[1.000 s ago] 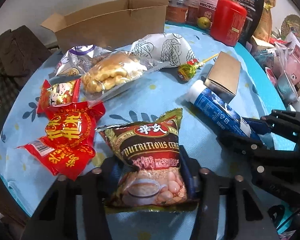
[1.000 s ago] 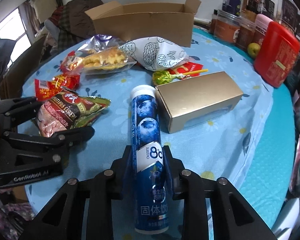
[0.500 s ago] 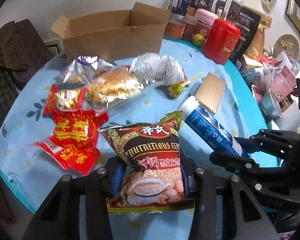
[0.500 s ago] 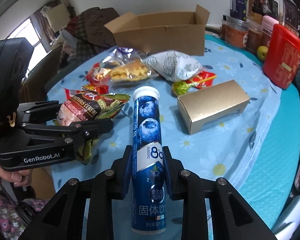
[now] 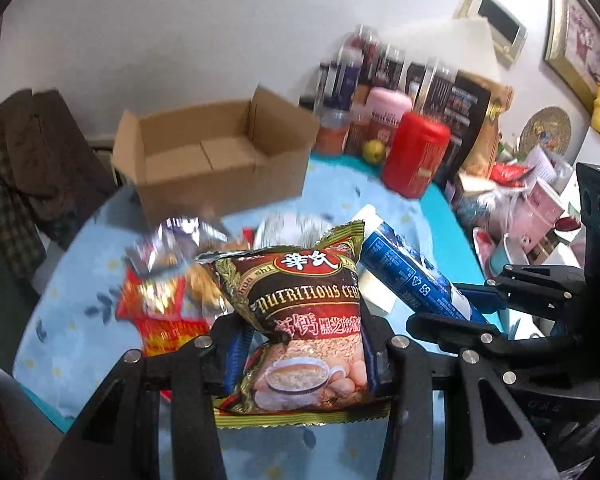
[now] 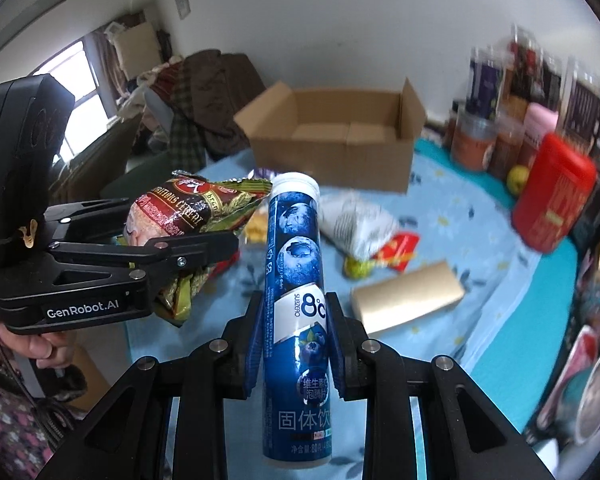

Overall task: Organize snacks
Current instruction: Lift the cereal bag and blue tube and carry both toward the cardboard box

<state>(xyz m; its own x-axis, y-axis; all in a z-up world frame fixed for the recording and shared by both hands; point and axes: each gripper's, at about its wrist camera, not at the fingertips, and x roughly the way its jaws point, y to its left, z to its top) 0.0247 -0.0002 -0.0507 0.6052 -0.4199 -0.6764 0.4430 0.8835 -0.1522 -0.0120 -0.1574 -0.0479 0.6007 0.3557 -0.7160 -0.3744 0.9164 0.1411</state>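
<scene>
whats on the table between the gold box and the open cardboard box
In the right wrist view, between the gold box and the cardboard box lie a white printed bag, a green lollipop and a red packet.

Black plastic left gripper point(image 6: 204, 236) with silver screws, blue pads point(image 6: 256, 344), white GenRobot.AI lettering, floral sleeve point(image 6: 8, 432)

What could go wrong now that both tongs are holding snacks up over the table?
1. The cereal packet is soft and pinched only at its lower half by the left tongs, so it may sag or slip out.
2. The blue tube is smooth and sticks far past the right tongs; it could slide or tip.
3. The two loads sit close together and might bump on the way to the cardboard box.
</scene>
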